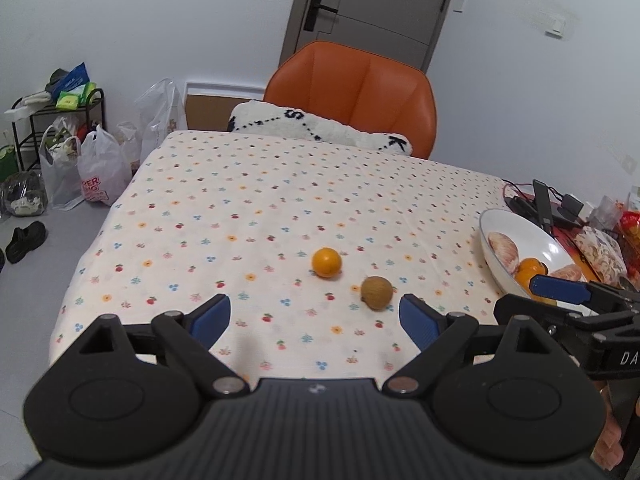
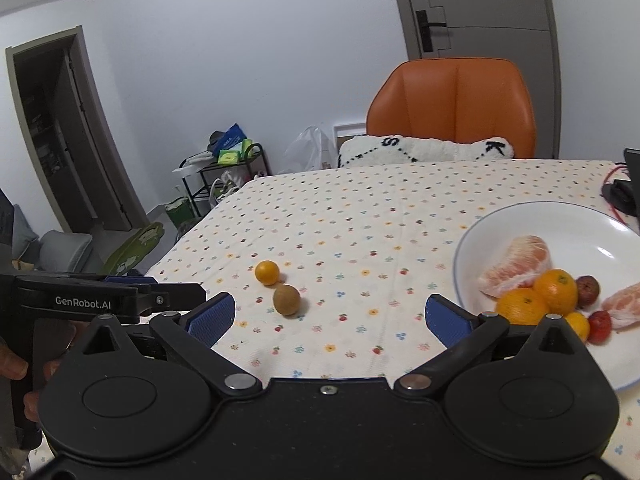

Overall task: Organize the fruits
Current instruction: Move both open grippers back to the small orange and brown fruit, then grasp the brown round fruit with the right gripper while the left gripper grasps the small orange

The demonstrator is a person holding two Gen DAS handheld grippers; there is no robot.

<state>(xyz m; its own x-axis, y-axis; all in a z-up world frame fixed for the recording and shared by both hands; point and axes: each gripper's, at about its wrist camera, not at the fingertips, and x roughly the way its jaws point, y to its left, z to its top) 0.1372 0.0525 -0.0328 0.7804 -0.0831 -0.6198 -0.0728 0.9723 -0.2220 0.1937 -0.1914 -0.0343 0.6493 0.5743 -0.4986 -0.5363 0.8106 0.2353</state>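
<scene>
Both spread wide, holding nothing: left hand-held gripper (image 1: 315,320) and right hand-held gripper (image 2: 330,316); kiwi (image 1: 377,293) and orange (image 1: 327,262) mid-frame on the bench (image 1: 240,200).

A small round orange fruit (image 2: 267,272) and a brown kiwi (image 2: 286,299) are located on the tablecloth, the kiwi just beside it at 5 o'clock. A white plate (image 2: 520,216), at 3 o'clock, is loaded with peeled citrus segments (image 2: 516,264), oranges (image 2: 556,290) and small red fruits (image 2: 599,325).
</scene>
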